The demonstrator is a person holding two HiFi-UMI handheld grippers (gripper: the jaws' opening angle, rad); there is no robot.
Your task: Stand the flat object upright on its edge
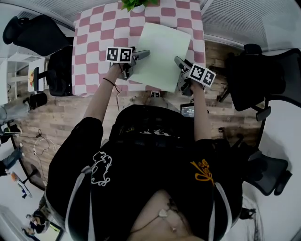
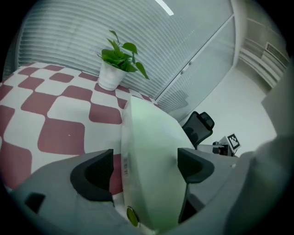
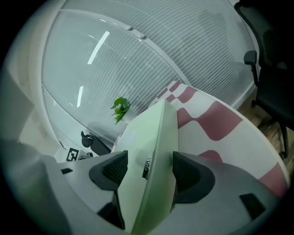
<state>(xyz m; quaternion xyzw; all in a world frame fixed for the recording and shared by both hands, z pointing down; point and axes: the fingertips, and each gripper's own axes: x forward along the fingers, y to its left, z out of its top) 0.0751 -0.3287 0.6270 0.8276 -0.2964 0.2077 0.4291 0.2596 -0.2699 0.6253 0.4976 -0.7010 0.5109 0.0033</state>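
The flat object (image 1: 162,56) is a pale green thin panel, seen in the head view with its broad face up over the near part of the checkered table (image 1: 94,47). My left gripper (image 1: 138,59) is at its left edge and my right gripper (image 1: 181,66) at its right edge. In the left gripper view the panel (image 2: 151,160) runs edge-on between the jaws of the gripper (image 2: 144,167), with a clear gap at the left pad. In the right gripper view the panel (image 3: 147,151) likewise passes between the spread jaws of the gripper (image 3: 149,170). Both grippers are open around it.
A potted plant (image 1: 136,4) stands at the table's far edge, also seen in the left gripper view (image 2: 117,59). Black office chairs stand left (image 1: 61,70) and right (image 1: 258,80) of the table. The near table edge lies just below the grippers, above a wooden floor.
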